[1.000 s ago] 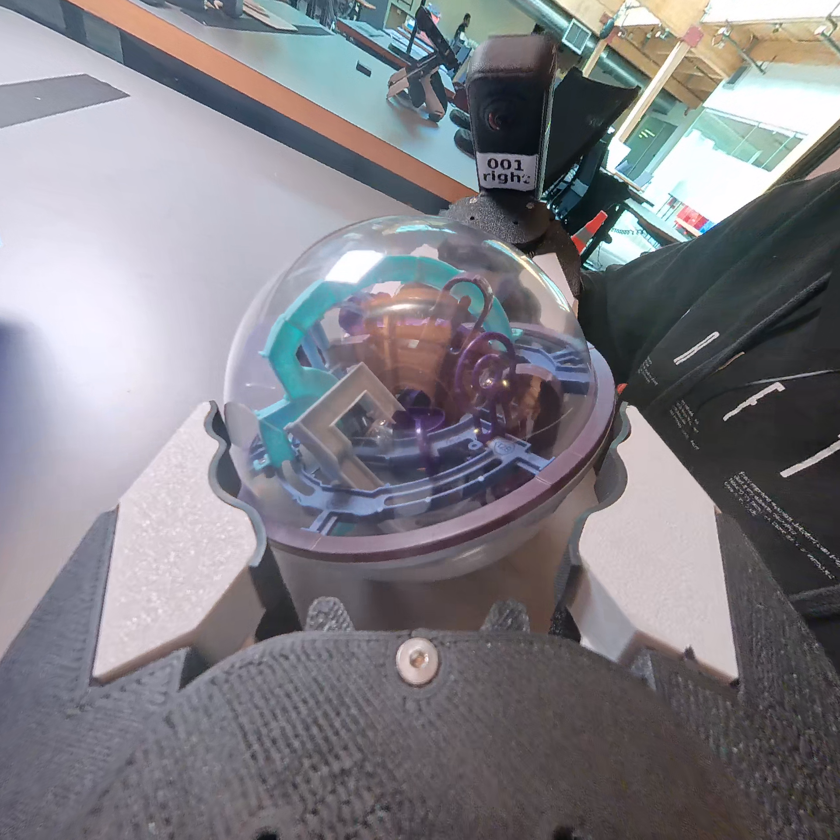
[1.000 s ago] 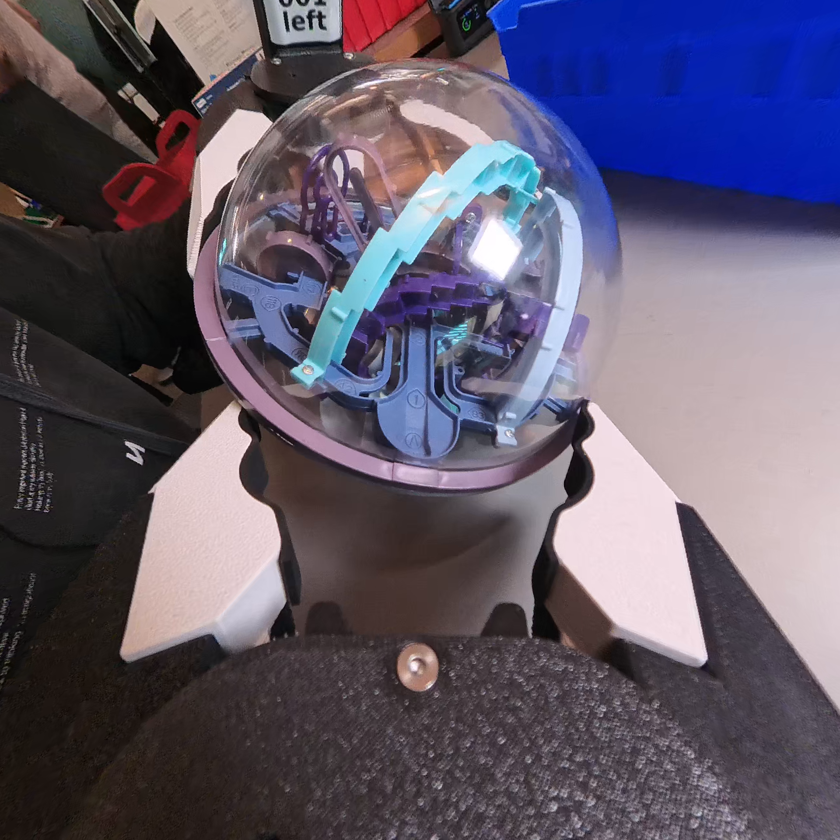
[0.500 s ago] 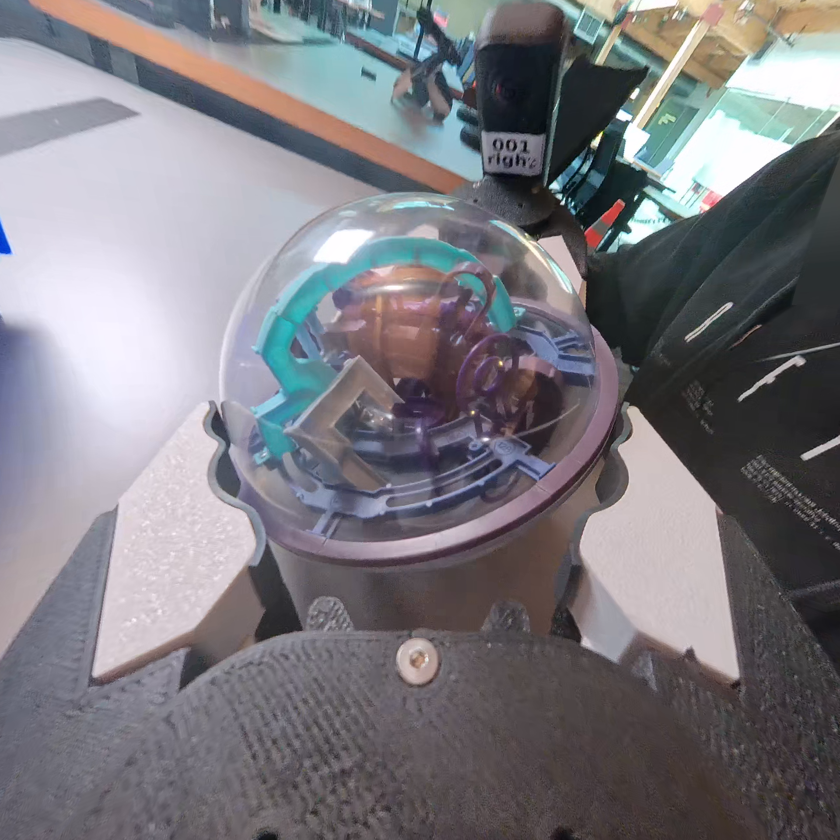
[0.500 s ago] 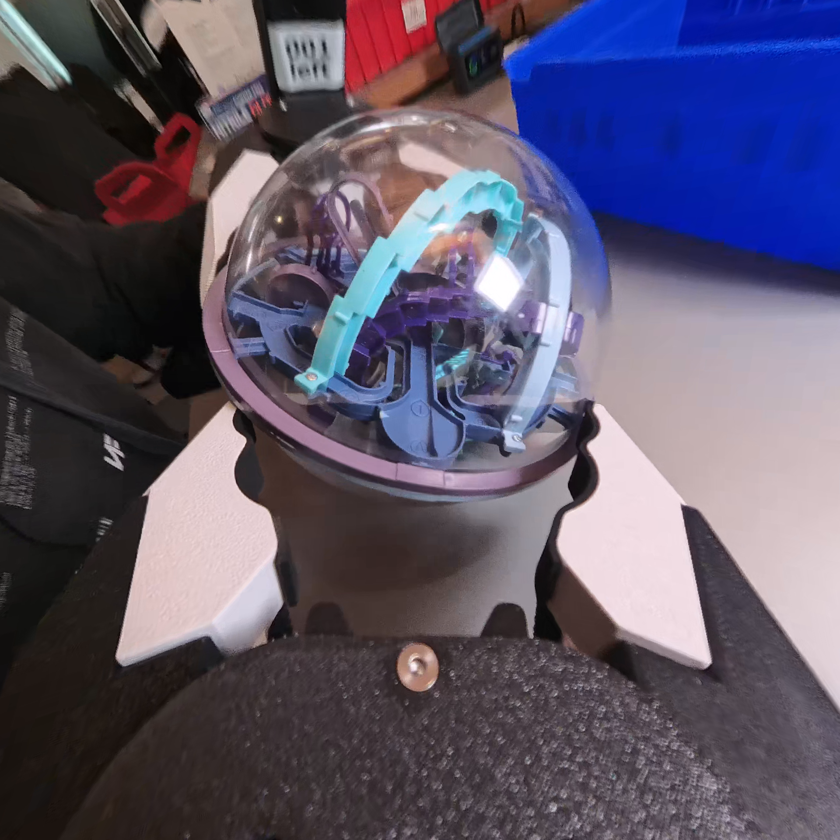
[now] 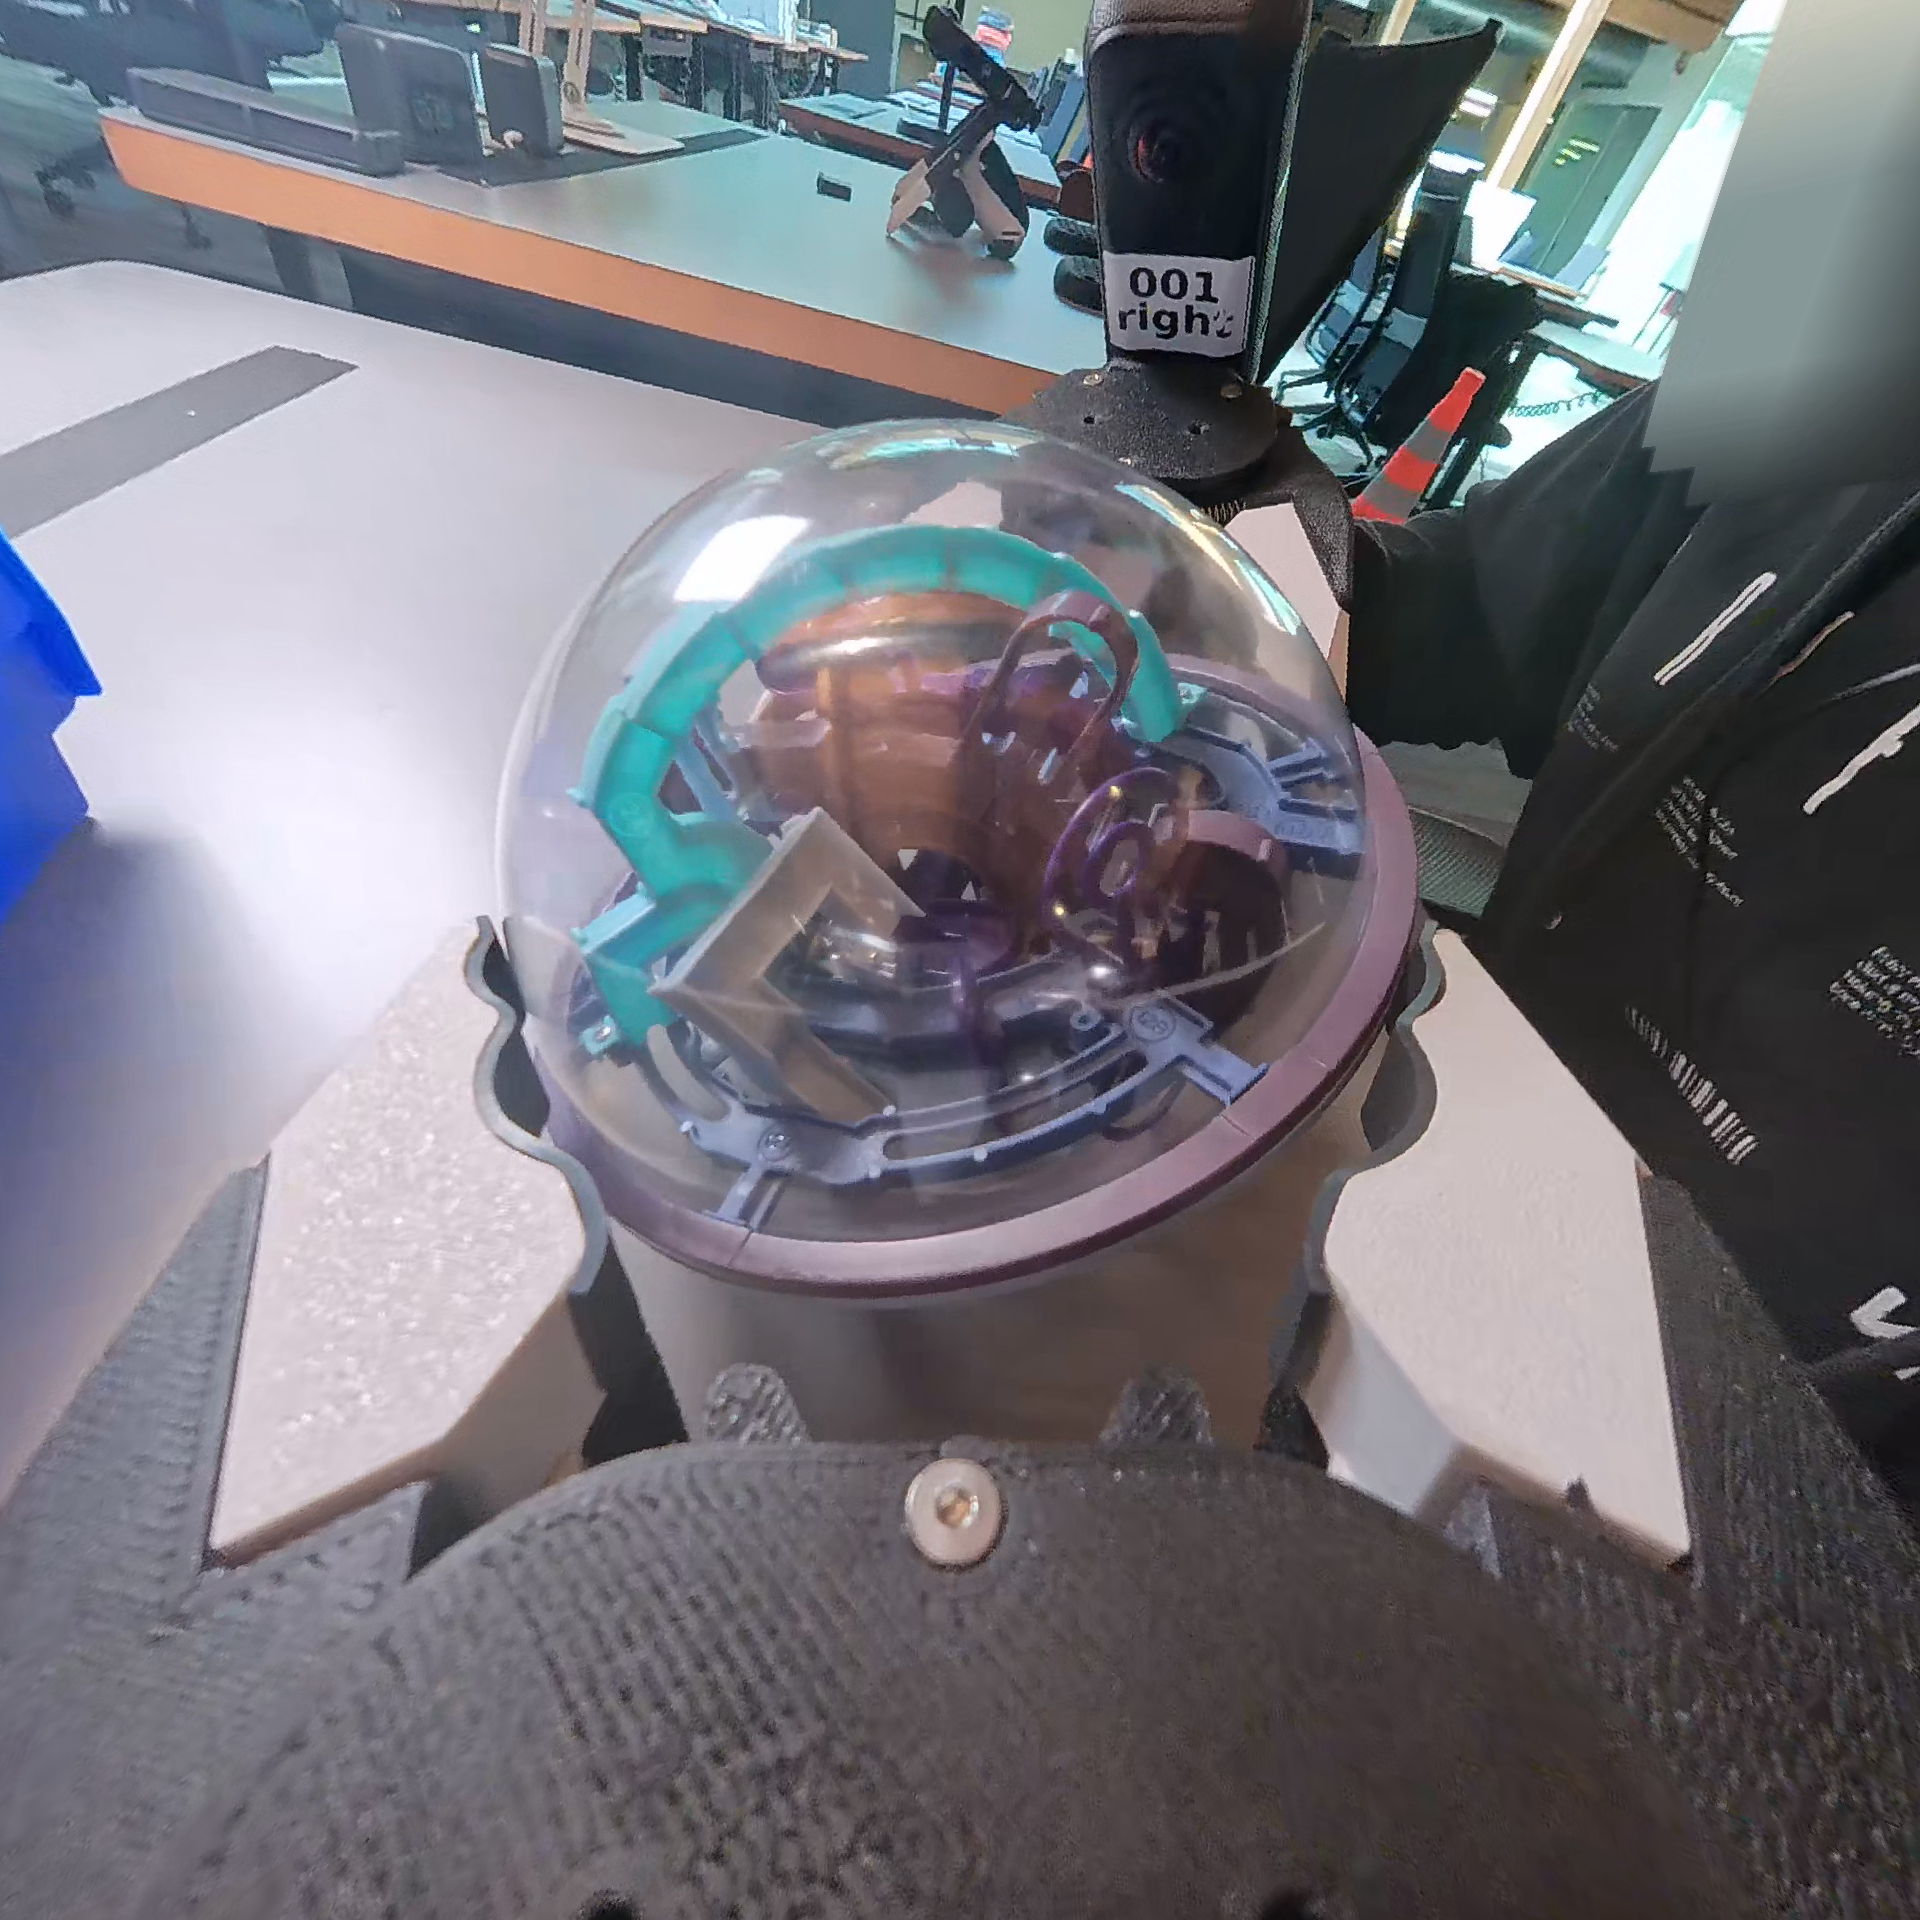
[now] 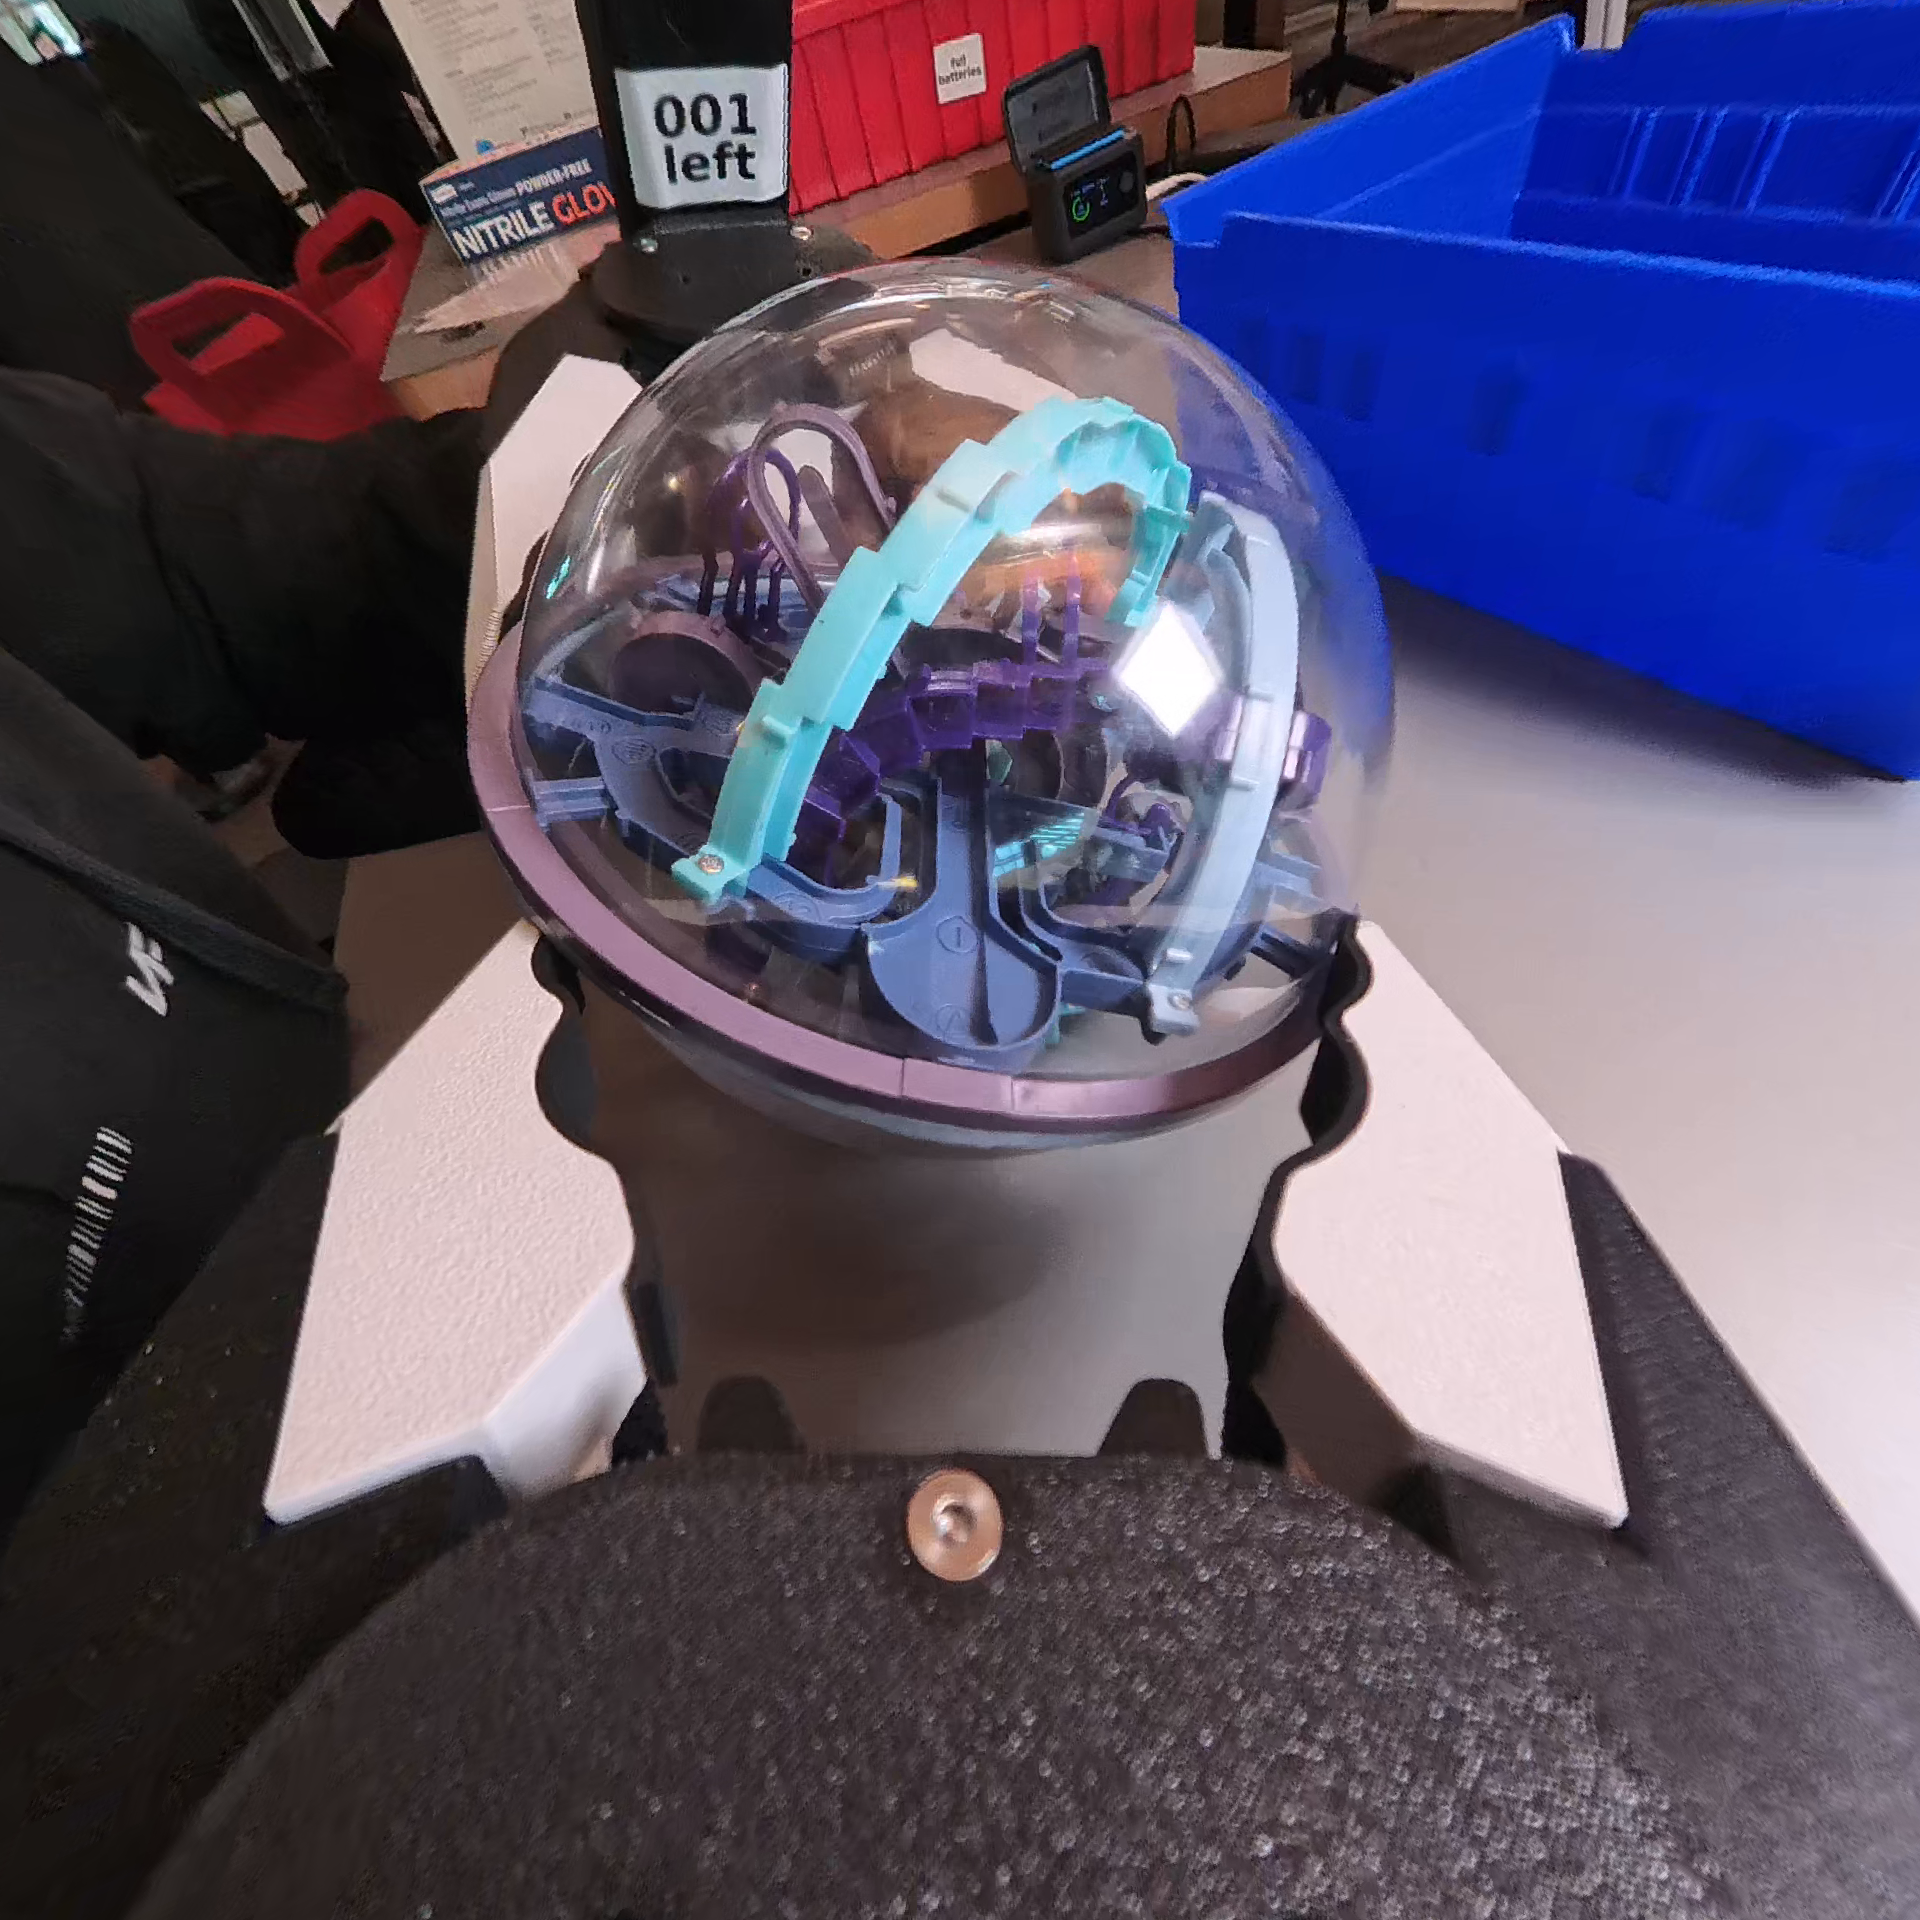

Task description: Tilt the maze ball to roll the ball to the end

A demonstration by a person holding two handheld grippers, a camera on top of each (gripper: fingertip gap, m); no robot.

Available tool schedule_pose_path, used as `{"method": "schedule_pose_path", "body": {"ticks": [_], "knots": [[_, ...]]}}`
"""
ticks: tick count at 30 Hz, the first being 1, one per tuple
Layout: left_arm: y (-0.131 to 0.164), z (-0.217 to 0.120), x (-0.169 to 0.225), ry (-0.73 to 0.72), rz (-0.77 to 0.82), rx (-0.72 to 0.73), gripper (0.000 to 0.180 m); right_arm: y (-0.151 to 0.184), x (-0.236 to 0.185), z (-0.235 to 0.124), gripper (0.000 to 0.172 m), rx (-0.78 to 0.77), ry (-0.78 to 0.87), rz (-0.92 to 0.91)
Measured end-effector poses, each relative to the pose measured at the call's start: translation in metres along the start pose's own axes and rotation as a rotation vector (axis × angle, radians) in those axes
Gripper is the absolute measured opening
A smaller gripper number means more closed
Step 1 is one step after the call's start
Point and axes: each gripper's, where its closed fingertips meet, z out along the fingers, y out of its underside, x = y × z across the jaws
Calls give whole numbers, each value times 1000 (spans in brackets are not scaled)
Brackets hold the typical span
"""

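Observation:
The maze ball [image 5: 935, 831] is a clear dome on a dark purple rim, with teal, blue, purple and brown tracks inside. My left gripper [image 5: 951, 1039] is shut on it, with a black wavy pad [image 5: 499, 1039] against each side of the rim. My right gripper [image 6: 945, 997] grips the same maze ball [image 6: 935, 675] from the opposite side, its pads [image 6: 1340, 997] pressed on the rim. The two grippers face each other: the right gripper's camera [image 5: 1174, 208] shows beyond the ball, as does the left gripper's [image 6: 696, 135]. The ball sits tilted. I cannot pick out the small rolling ball inside.
A blue bin [image 6: 1610, 416] stands on the grey table [image 6: 1662, 987] to the right; its corner also shows in the left wrist view [image 5: 31, 727]. A person's black sleeve [image 5: 1662, 831] is close beside the ball. A red carrier [image 6: 270, 332] and a glove box [image 6: 520, 203] are behind.
Both grippers have swung and tilted together with the maze ball, so the background has shifted and the blue bin's corner has entered the left wrist view. Both grasps have stayed on the ball.

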Motion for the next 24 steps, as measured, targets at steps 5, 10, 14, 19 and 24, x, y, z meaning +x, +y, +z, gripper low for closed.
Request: {"method": "schedule_pose_path", "body": {"ticks": [5, 10, 14, 19, 24], "knots": [[2, 0, -2, -17, 50, 64, 158, -4, 3, 0, 138, 39, 17, -79], [3, 1, -3, -18, 53, 71, 158, -6, 4, -2, 137, 64, 16, -92], [5, 1, -1, -19, 68, 60, 158, -7, 2, -3, 137, 73, 18, -111], [9, 1, 0, -22, 80, 33, 158, -9, 1, -4, 137, 94, 24, -142], [10, 1, -3, -34, 74, 31, 156, -13, 4, -7, 135, 118, 40, -160]]}}
